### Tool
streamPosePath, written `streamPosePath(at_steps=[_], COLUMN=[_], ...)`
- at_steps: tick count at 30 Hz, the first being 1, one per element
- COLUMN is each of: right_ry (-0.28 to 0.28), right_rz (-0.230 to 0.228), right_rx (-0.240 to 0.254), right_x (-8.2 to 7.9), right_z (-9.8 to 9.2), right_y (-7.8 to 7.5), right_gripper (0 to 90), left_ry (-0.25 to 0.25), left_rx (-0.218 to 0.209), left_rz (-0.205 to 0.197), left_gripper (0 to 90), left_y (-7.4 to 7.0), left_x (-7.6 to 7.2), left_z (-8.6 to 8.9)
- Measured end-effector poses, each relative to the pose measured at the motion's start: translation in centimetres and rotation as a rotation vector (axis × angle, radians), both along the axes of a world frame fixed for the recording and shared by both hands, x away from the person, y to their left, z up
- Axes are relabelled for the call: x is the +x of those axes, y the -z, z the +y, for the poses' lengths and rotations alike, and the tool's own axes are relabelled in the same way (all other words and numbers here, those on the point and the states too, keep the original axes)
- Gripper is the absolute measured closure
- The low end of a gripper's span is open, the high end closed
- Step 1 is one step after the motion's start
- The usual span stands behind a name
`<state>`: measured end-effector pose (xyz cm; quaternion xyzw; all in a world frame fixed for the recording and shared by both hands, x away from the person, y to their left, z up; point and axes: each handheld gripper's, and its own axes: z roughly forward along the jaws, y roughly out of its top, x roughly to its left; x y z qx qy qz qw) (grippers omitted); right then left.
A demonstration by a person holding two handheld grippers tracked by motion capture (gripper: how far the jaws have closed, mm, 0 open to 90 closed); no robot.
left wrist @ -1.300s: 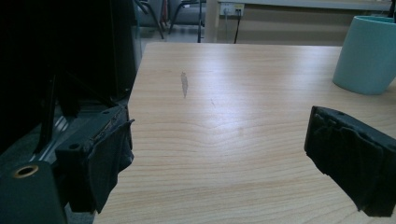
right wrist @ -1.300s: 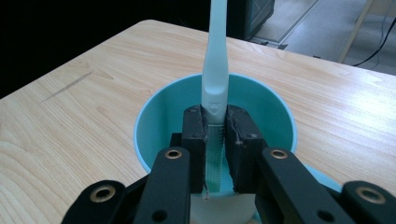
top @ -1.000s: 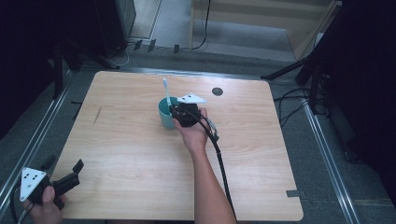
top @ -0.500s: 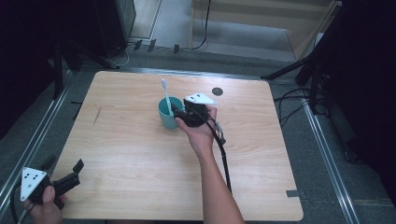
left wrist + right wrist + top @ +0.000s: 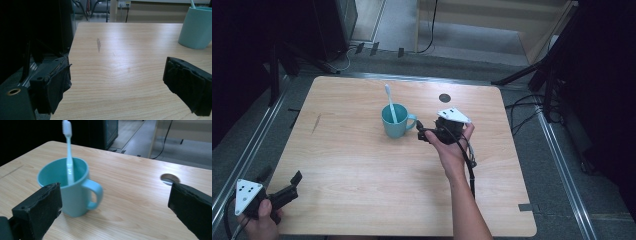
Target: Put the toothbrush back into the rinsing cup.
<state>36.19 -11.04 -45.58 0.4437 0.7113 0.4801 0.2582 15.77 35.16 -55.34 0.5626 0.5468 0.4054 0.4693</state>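
Observation:
A teal mug (image 5: 395,124) stands upright mid-table with a white toothbrush (image 5: 389,102) leaning inside it. My right gripper (image 5: 422,133) sits just right of the mug's handle, pointing at it. Its jaws have just been opening and now stand open with nothing gripped. In the right gripper view the mug (image 5: 72,187) and toothbrush (image 5: 68,152) sit a little ahead of the gripper (image 5: 115,195), its jaws spread wide. My left gripper (image 5: 281,176) rests open at the table's front left corner. In the left gripper view the gripper (image 5: 117,71) holds nothing, and the mug (image 5: 197,27) is far off.
The wooden table (image 5: 362,170) has a round cable hole (image 5: 444,98) behind the right hand, also seen as the hole (image 5: 170,178) in the right gripper view. A dark scuff mark (image 5: 98,44) lies on the left part. Cables and dark stands surround the table on the floor.
The right gripper has drawn back to the right from the mug and its jaws have spread apart. The mug, toothbrush and left gripper have stayed put.

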Motion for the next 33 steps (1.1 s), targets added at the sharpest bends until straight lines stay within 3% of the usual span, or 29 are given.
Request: streamPosePath(at_steps=[7, 8, 9, 18, 22, 24, 26, 31, 33], right_ry=[0.07, 0.07, 0.091, 0.152, 0.187, 0.224, 0.237, 0.262, 0.292], right_rz=[-0.027, -0.027, -0.035, -0.034, -0.032, -0.03, -0.029, -0.026, -0.036], right_rx=[0.029, 0.029, 0.029, 0.051, 0.047, 0.019, 0.014, 0.082, 0.082], right_x=[-1.8, -1.8, -2.5, -5.2, -6.6, -7.7, -8.0, -10.2, -11.1], right_z=[-4.7, -4.7, -5.9, -10.8, -13.1, -14.9, -15.4, -18.7, -19.8], right_y=[1.3, 1.3, 1.7, 3.6, 4.6, 5.7, 5.9, 7.5, 7.8], right_gripper=[0.0, 0.0, 0.0, 0.0, 0.0, 0.0, 0.0, 0.0, 0.0], left_ry=[0.002, 0.002, 0.002, 0.001, 0.002, 0.003, 0.004, 0.006, 0.006], left_rx=[0.003, 0.003, 0.003, 0.001, 0.003, 0.002, -0.004, -0.004, -0.002], left_rz=[0.002, 0.002, 0.002, 0.0, 0.001, -0.001, -0.005, -0.005, -0.004], left_gripper=[8.0, 8.0, 8.0, 8.0, 8.0, 8.0, 8.0, 8.0, 8.0], left_y=[0.0, 0.0, 0.0, 0.0, 0.0, 0.0, 0.0, 0.0, 0.0], left_x=[0.0, 0.0, 0.0, 0.0, 0.0, 0.0, -0.1, -0.1, -0.1], left_z=[0.0, 0.0, 0.0, -0.1, -0.1, 0.0, 0.0, 0.0, 0.0])
